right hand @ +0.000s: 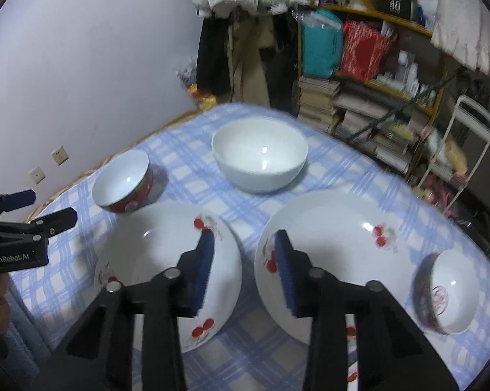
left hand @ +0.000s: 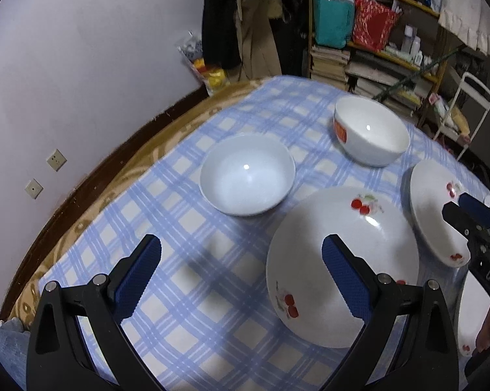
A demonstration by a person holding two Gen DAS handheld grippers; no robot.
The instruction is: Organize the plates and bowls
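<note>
Two white cherry-print plates lie on the blue checked tablecloth (left hand: 186, 260). In the right wrist view the left plate (right hand: 153, 260) and right plate (right hand: 342, 254) sit side by side, and my right gripper (right hand: 245, 270) hangs open over the gap between them, holding nothing. In the left wrist view my left gripper (left hand: 241, 270) is open and empty above the cloth, its right finger over a cherry plate (left hand: 339, 260). A plain white bowl (left hand: 248, 176) and a white bowl with a red outside (left hand: 371, 130) stand further back. The right gripper (left hand: 466, 215) shows at the right, over a second plate (left hand: 433, 208).
A large white bowl (right hand: 261, 156) stands at the far middle, a red-sided bowl (right hand: 124, 182) at the left, and a small patterned bowl (right hand: 446, 290) at the right edge. A cluttered shelf (right hand: 375, 81) and hanging clothes (right hand: 238, 32) are behind the table. The wall (left hand: 82, 65) is on the left.
</note>
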